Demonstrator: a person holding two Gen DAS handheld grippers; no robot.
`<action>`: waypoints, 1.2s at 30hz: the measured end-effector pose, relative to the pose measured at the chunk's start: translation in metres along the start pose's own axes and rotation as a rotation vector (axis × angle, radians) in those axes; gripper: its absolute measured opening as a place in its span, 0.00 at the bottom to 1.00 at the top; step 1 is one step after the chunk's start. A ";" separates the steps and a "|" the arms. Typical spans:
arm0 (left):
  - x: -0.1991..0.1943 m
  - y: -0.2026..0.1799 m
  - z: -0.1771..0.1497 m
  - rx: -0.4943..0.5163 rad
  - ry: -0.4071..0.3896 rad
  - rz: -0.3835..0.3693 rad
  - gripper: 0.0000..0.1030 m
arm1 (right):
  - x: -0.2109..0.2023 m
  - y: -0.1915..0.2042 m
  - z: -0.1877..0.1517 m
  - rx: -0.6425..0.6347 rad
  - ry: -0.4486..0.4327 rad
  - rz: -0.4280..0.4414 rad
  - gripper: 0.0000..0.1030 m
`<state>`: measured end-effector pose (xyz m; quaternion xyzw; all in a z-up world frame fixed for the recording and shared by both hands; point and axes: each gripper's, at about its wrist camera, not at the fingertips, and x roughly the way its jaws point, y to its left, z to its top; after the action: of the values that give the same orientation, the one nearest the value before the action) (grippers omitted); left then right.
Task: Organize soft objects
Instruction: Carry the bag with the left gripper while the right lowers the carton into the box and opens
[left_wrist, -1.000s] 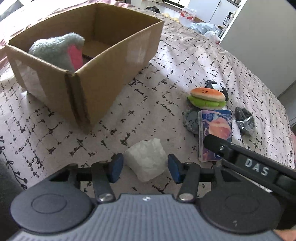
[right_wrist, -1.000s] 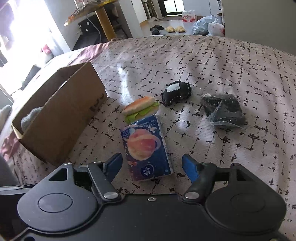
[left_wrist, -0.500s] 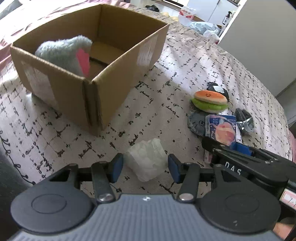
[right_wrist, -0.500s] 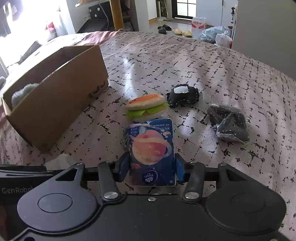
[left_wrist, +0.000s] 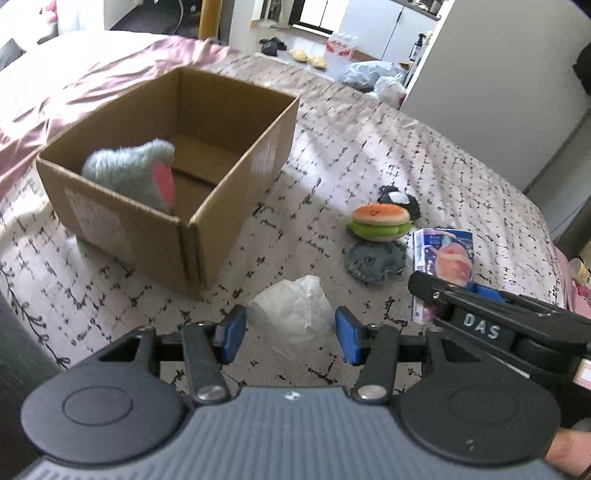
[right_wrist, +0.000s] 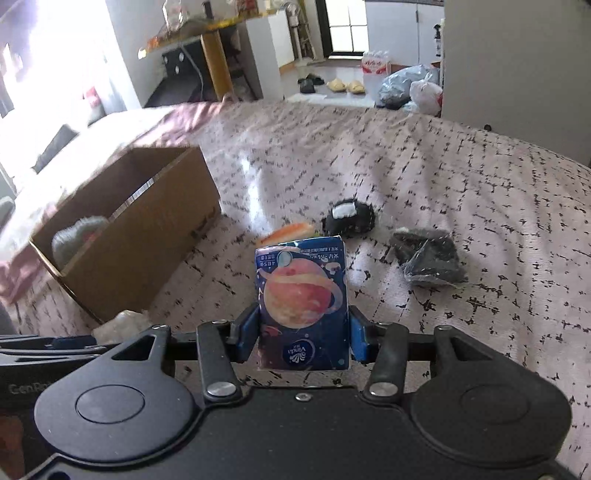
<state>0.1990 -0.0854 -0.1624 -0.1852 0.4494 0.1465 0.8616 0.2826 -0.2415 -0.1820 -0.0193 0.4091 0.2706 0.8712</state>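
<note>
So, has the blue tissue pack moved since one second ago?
Yes. The tissue pack lay flat on the bedspread below the burger toy; now the right gripper holds it lifted, covering part of that toy.

Blue planet-print tissue pack (right_wrist: 303, 306) upright, clamped in right gripper (right_wrist: 303, 338), off bedspread.

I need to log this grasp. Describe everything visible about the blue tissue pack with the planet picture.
The blue soft plastic tissue pack printed with an orange ringed planet is a rectangular packet with white lettering along its far end and a white logo at its near end. It looks slightly squeezed, with wrinkled film. The right hand-held gripper clamps its near half, one blue pad on each long side. It points away from the camera, far end raised, apparently off the patterned pink bedspread.
</note>
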 end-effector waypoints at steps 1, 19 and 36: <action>-0.003 -0.001 0.001 0.007 -0.007 0.000 0.50 | -0.004 -0.001 0.001 0.008 -0.011 -0.005 0.47; -0.057 -0.001 0.026 0.080 -0.081 -0.027 0.50 | -0.075 -0.005 0.027 0.091 -0.185 -0.006 0.47; -0.086 0.010 0.054 0.144 -0.187 -0.009 0.50 | -0.087 0.041 0.058 0.055 -0.257 0.041 0.47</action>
<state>0.1853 -0.0595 -0.0644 -0.1105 0.3754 0.1266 0.9115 0.2581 -0.2319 -0.0727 0.0479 0.3017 0.2770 0.9110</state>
